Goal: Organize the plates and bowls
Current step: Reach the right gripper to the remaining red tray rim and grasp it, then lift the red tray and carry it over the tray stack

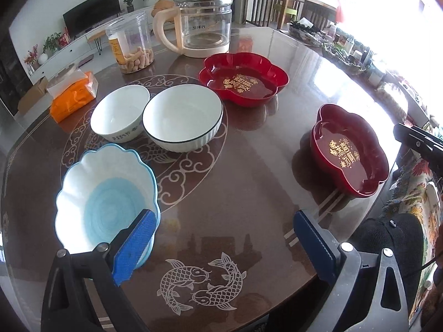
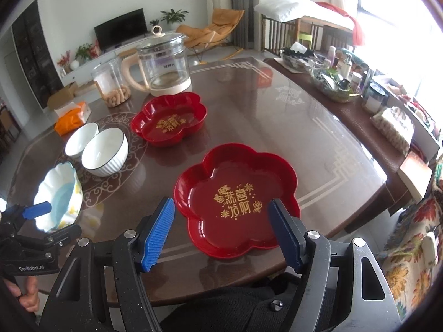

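Both of my grippers stand wide with nothing between the pads. My left gripper [image 1: 224, 238] hangs over the near left part of the table [image 1: 249, 166], and its left pad sits just in front of the rim of the scalloped blue bowl [image 1: 105, 193]. I cannot tell whether that pad touches the rim. My right gripper [image 2: 221, 232] hovers over the near edge of the table, with the near red plate [image 2: 238, 196] lying right between and beyond its fingers.

What worries me most is the blue bowl. If I close on its thin, wavy rim off-centre, it could tip or slide on the glossy tabletop. The red plates look like smooth, shallow plastic; a pinch on one lobed edge could let the plate swing down or slip out, and this one sits close to the near table edge, so a nudge could push it off.

The far red plate [image 2: 169, 121] lies toward the middle of the table, in front of the glass kettle [image 2: 163, 66]. The ribbed white bowl [image 1: 182, 119] and the small white bowl [image 1: 119, 113] stand touching or nearly so, left of centre, so lifting one carelessly could knock the other.
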A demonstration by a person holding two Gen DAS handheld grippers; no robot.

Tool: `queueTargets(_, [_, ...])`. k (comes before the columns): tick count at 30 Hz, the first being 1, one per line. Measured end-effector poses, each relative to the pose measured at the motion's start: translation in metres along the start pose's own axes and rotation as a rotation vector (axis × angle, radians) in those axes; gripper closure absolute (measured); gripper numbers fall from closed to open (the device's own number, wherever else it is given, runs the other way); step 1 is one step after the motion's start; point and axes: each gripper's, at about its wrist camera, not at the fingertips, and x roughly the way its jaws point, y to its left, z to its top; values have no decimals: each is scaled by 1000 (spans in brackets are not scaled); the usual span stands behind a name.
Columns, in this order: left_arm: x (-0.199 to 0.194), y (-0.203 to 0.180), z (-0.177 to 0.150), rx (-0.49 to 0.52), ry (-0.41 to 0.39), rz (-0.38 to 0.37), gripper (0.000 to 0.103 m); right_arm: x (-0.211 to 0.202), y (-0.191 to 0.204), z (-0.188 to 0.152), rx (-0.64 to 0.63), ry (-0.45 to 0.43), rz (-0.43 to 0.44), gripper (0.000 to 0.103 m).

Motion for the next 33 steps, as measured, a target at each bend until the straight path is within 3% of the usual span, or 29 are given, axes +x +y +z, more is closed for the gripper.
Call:
queueTargets(7, [12, 34, 88, -73, -14, -22, 4, 43, -28, 46, 196, 113, 165, 29])
queueTargets(12, [54, 58, 156, -105, -24, 59, 5, 90, -29, 79, 238, 196, 239, 29])
queueTargets(16, [95, 67, 192, -122, 30, 73, 21, 136, -31, 99, 305, 269, 274, 29])
queueTargets(21, [144, 64, 212, -114, 125, 99, 43, 187, -21, 125, 301, 303, 261, 30])
queueTargets(23, [161, 64, 214, -119, 160, 91, 59, 205, -16, 132, 304, 310, 252, 31])
queueTargets(25, [173, 62, 217, -125, 187, 77, 64, 219, -10, 138, 291, 308, 229, 41])
queueTargets(26, [178, 60, 217, -123, 195, 72, 64, 228, -8, 142, 286, 310, 225, 53])
queueTargets(27, [182, 58, 218, -119, 202, 70, 64, 235, -7, 143, 287, 320, 227, 58])
queueTargets(30, [192, 53, 219, -114, 216, 65, 69, 255, -4, 144, 291, 346, 229, 58])
queueTargets(32, [198, 53, 219, -130, 220, 18, 88, 263, -3, 143, 286, 352, 232, 66])
queueTargets(33, [198, 53, 218, -147, 212, -13, 94, 266, -5, 142, 288, 357, 238, 83])
